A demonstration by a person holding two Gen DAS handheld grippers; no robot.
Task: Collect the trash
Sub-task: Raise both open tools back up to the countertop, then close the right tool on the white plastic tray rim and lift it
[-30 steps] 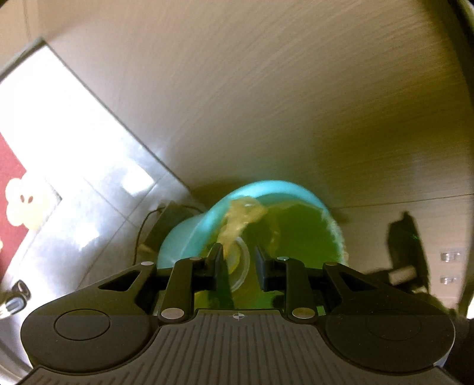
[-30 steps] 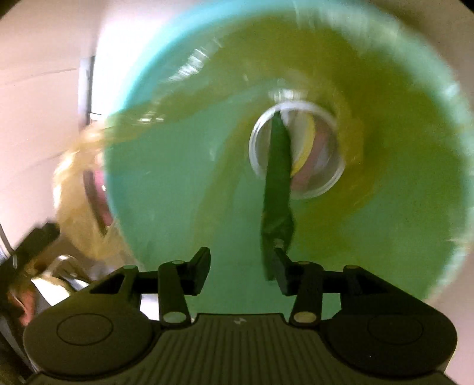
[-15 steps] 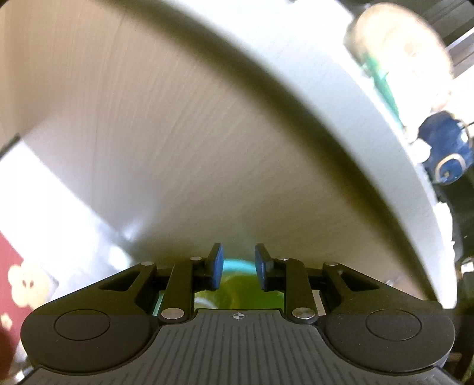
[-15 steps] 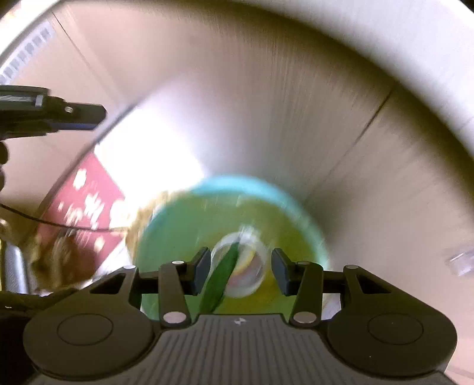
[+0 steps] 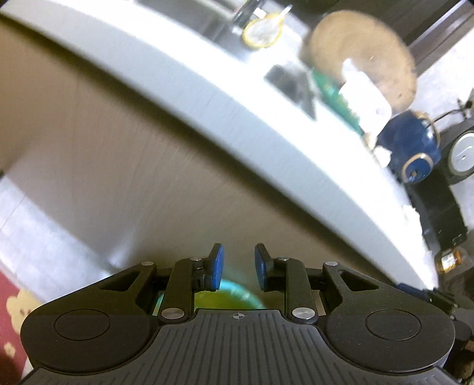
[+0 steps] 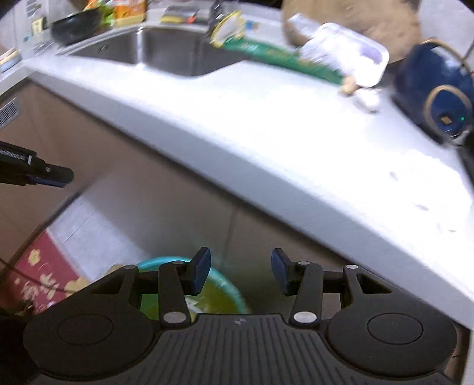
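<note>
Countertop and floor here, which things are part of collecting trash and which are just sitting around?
Job:
teal bin on the floor
green wrapper
white tray
both grippers, left and right, empty

Just there:
sink
blue kettle
black bowl
red mat

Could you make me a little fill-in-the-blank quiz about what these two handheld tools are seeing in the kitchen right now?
1. The right tool has its jaws apart with ____ between them.
2. The round turquoise bin with a green liner stands on the floor, ____ the white countertop.
3. The long green wrapper lies on the countertop beside the steel ____.
4. The glossy kettle at the right is dark ____.

Missing words: nothing; below; sink; blue
</note>
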